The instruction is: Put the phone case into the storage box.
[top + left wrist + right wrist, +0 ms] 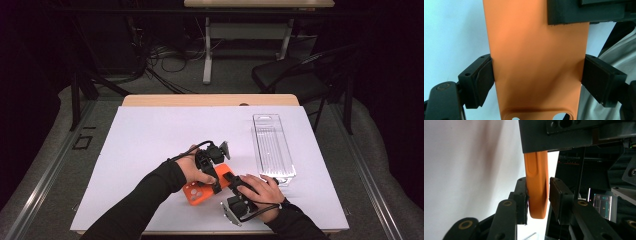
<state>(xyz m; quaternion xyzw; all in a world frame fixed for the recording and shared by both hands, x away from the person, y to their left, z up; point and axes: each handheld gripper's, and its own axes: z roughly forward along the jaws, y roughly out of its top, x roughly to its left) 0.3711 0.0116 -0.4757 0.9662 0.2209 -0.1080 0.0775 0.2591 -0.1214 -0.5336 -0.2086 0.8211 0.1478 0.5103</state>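
An orange phone case (197, 192) is near the front of the white mat (150, 140). My left gripper (214, 181) comes in from the left and is shut across the case's width. In the left gripper view both pads (484, 77) press on the long edges of the case (536, 50). My right gripper (231, 180) reaches in from the front right at the case's other end. In the right gripper view the case (536, 170) stands edge-on between the jaws of the right gripper (538, 195). One pad (522, 195) touches it and a thin gap shows at the other.
A clear plastic box (272, 147) lies open-side up on the mat's right half, just beyond my right hand. The wooden table edge (210, 100) runs along the back. A black chair (295, 75) and a second table stand on the floor behind.
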